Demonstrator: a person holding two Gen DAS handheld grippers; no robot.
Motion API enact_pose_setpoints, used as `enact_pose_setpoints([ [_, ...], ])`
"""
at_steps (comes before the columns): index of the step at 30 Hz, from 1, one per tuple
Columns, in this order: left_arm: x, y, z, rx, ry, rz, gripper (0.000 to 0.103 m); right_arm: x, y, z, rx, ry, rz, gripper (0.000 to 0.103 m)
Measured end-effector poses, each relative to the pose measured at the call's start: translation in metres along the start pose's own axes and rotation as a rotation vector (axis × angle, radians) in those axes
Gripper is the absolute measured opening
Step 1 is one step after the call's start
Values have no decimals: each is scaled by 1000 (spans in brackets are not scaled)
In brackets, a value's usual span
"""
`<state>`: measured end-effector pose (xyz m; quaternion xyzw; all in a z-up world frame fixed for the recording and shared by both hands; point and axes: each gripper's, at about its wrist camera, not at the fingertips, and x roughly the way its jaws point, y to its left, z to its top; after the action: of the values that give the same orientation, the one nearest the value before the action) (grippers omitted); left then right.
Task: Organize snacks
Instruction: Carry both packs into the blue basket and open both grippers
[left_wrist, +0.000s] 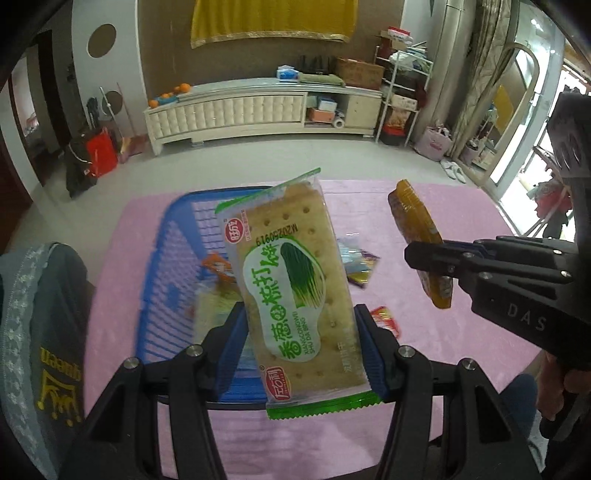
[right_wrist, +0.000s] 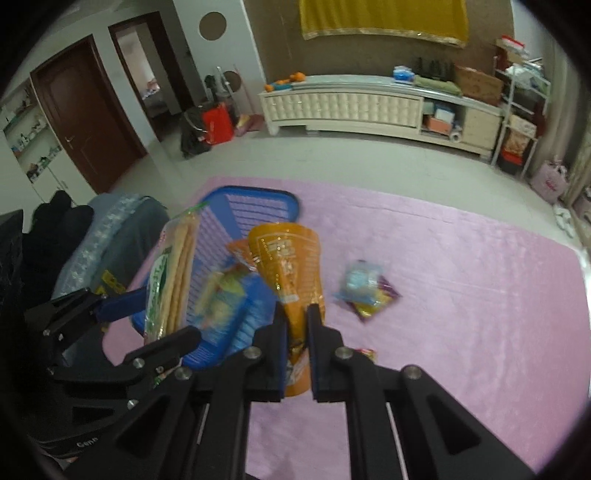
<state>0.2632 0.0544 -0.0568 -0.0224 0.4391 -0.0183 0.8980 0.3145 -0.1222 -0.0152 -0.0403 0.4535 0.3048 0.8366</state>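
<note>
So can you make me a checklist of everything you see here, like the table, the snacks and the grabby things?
Surface: pink cloth covering the table.
Job's things: blue basket with a few packets inside; green cracker pack; orange snack pack.
Clutter: loose small packets on the cloth; a red one near the edge.
Grippers: left gripper shut on the cracker pack; right gripper shut on the orange pack, both lifted.
Cables: nothing seen.
Surroundings: white cabinet, brown door, jacket.
</note>
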Motion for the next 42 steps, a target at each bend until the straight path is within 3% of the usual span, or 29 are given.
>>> enact_pose_setpoints([
  [4, -1, 41, 0, -36, 11, 23, 55, 28, 21, 6, -20, 40, 31, 12],
  [10, 13, 68, -10, -30, 61, 12, 55, 68, 54, 9, 15, 124, 109, 12],
  [18, 32, 83, -20, -26, 113, -16, 55, 96, 79, 9, -3, 183, 65, 12],
  [35, 56, 93, -24, 13, 168, -27, 55, 122, 85, -9, 16, 249, -9, 15],
  [39, 54, 94, -25, -3, 173, -25, 57, 121, 86, -9, 3, 249, -37, 24],
  [42, 45, 94, -26, -17, 163, -27, 66, 117, 82, -10, 13, 245, -21, 33],
])
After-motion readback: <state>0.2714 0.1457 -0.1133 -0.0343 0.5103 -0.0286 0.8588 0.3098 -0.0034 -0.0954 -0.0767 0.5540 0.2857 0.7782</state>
